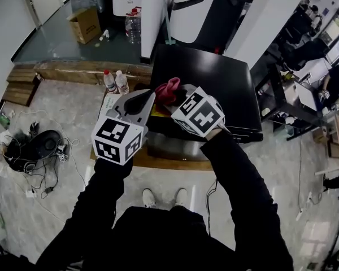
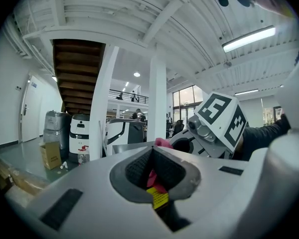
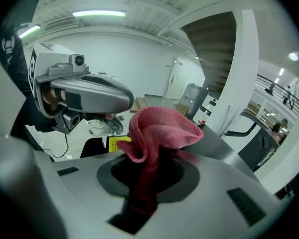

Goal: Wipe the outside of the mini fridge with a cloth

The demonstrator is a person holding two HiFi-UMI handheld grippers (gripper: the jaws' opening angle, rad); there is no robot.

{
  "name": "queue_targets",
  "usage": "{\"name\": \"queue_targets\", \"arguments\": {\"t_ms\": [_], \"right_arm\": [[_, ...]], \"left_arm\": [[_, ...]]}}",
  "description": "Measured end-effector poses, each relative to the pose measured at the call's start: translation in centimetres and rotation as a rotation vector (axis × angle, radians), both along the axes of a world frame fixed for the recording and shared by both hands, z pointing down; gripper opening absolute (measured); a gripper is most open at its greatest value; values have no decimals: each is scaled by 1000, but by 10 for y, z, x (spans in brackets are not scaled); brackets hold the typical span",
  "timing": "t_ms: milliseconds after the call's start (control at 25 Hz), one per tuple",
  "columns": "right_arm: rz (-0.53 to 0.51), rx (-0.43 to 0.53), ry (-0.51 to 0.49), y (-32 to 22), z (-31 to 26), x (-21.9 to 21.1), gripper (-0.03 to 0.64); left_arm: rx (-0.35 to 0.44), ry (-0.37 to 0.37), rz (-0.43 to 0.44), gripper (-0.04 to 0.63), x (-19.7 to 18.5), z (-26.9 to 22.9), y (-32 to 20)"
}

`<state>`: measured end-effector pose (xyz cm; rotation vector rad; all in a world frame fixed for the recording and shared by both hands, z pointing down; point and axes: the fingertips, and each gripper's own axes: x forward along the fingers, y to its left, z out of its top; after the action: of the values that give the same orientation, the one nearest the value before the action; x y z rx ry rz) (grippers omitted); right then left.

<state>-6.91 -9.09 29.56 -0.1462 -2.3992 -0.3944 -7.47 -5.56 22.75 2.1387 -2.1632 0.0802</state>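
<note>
One cloth [image 3: 159, 128] pinched in right claw [image 3: 148, 178]; fridge [image 1: 214, 78] front hidden.

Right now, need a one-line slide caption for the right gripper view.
Right gripper shut on a bunched pink terry cloth; left gripper close beside it.

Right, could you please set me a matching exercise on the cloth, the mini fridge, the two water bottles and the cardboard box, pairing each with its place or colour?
1 cloth
2 mini fridge
3 water bottles
4 cardboard box

A black
B clamped in the right tool
C standing just left of the mini fridge
D on the far floor

Pairs: 1-B, 2-A, 3-C, 4-D
</note>
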Motion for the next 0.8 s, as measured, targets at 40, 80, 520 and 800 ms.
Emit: {"name": "queue_targets", "arguments": {"t_ms": [40, 80, 520, 800], "right_arm": [[-3, 16, 3, 1, 0, -1, 86], [-5, 25, 6, 1, 0, -1, 84], [55, 12, 10, -35, 1, 44, 84], [130, 21, 16, -77, 1, 111, 83]], "left_arm": [[0, 5, 4, 5, 2, 0, 0], [-1, 8, 8, 5, 4, 0, 0], [-14, 10, 36, 5, 60, 4, -13], [-17, 7, 61, 5, 109, 2, -35]]}}
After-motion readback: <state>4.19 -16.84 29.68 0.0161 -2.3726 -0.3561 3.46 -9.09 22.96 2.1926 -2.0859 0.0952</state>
